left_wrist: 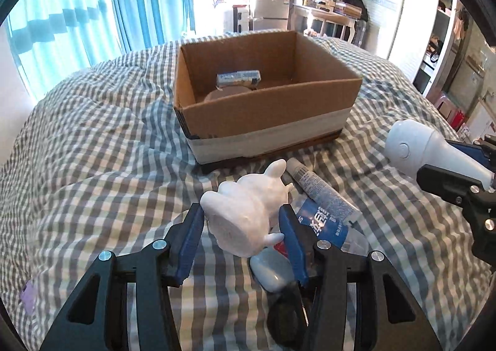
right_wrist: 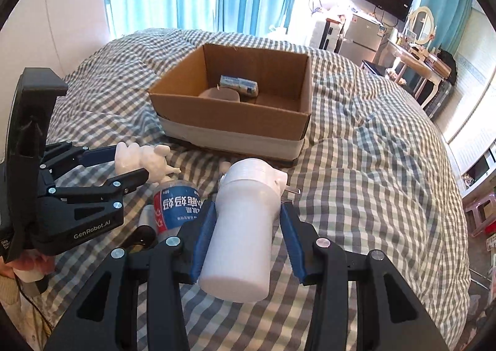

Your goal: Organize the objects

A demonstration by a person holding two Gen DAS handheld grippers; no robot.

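Left wrist view: the left gripper (left_wrist: pixel 241 227) is clenched on a white figurine (left_wrist: pixel 245 214), its blue pads pressed to both sides, held just above the checked bed (left_wrist: pixel 93 165). To the right, the right gripper (right_wrist: pixel 248 233) grasps a white device (right_wrist: pixel 241 227) with a plug-like prong at its far end; the left pad touches its body, while the right pad looks a little off it, so how firm the hold is I cannot say for sure.

Progress, as I judge it: the box (left_wrist: pixel 266 121) ahead on the bed already holds a blue-and-white packet (left_wrist: pixel 238 78) and a brown round thing (left_wrist: pixel 229 93), so a start is made. The two held items have not yet gone in. Left on the bed near the grippers are a bottle (right_wrist: pixel 176 208) with a blue label, a grey tube (left_wrist: pixel 319 189) and a pale blue-grey rounded thing (left_wrist: pixel 272 267).

Hard to make out: the round thing in the box is mostly hidden by the near wall. A dark object low between the left gripper's fingers is blurred and cut off. The bottle is partly covered by the gripper in both views, and its clear end is barely readable.
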